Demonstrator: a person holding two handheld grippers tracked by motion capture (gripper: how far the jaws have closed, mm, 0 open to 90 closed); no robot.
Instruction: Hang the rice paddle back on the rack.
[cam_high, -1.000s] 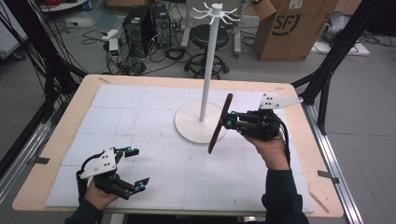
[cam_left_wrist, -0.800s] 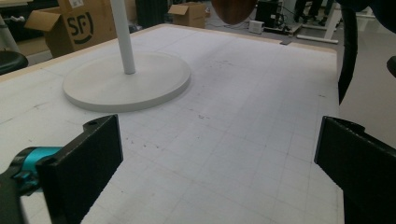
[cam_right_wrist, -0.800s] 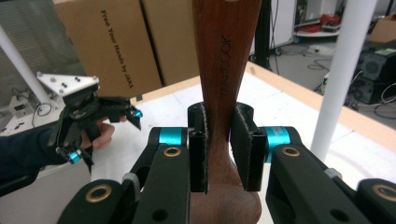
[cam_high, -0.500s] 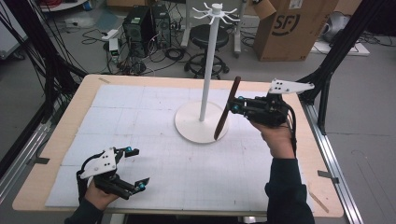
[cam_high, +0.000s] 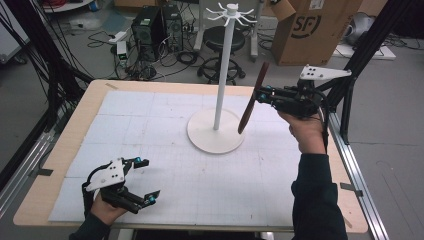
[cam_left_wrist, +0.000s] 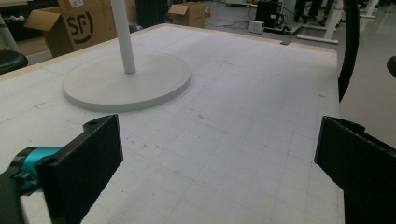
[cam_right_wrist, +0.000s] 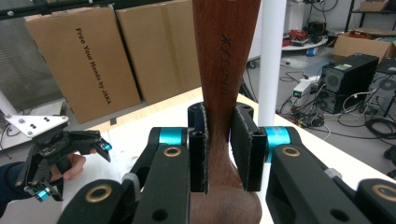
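Right claw (cam_high: 261, 93), held up in the air above the far right part of the bench (cam_high: 65, 150), is clamped on a long dark brown wooden utensil (cam_high: 252, 97). Its jaws press both sides of the narrow neck in the right gripper view (cam_right_wrist: 224, 93). From above, the utensil hangs tilted just beside the pole of the white round-based stand (cam_high: 222, 65), its lower end over the base rim. Left claw (cam_high: 145, 180) rests low at the near left corner, jaws wide apart with nothing between them.
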